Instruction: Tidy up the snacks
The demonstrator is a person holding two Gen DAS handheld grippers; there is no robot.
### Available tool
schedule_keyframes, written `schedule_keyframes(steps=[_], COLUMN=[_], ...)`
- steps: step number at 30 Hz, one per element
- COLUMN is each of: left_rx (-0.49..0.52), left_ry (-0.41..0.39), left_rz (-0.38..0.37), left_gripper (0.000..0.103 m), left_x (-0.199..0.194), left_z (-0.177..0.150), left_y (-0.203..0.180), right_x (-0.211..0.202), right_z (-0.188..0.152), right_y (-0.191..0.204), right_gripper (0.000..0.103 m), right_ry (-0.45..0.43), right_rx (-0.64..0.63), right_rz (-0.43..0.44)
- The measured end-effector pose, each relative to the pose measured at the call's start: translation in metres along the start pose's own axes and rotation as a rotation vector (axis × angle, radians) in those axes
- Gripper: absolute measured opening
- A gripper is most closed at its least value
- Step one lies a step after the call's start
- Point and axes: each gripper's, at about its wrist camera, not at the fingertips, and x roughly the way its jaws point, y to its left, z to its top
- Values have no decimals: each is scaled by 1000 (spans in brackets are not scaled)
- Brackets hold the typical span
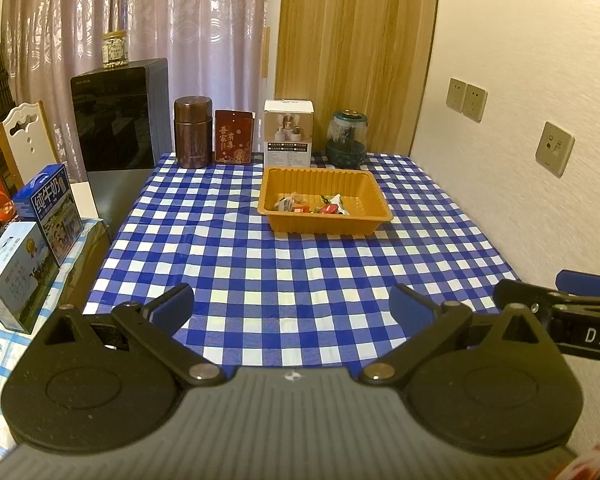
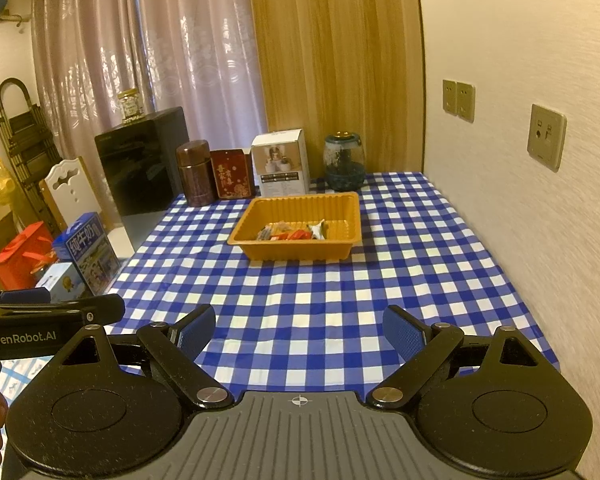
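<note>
Ribbed orange plastic tray, long axis left-right, is holding crinkly snacks; left gripper and right gripper are gaping wide, empty.

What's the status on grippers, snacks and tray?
Left gripper open, empty. Right gripper open, empty. Snacks all in orange tray, none loose on checked cloth. Path to tray clear.
</note>
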Motion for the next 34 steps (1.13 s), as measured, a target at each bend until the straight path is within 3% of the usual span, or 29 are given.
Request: schedule_keyframes(steps=[34], left_rx=[-17], left_ry=[-7], left_rz=[-12], left_gripper=[103], left_x=[2], left_z=[0], left_y=[-2], right_x=[1], right_z=[-1], right_y=[-1], right_gripper=[90], right_ry=[-2], right_rx=[5], right_rz=[-2])
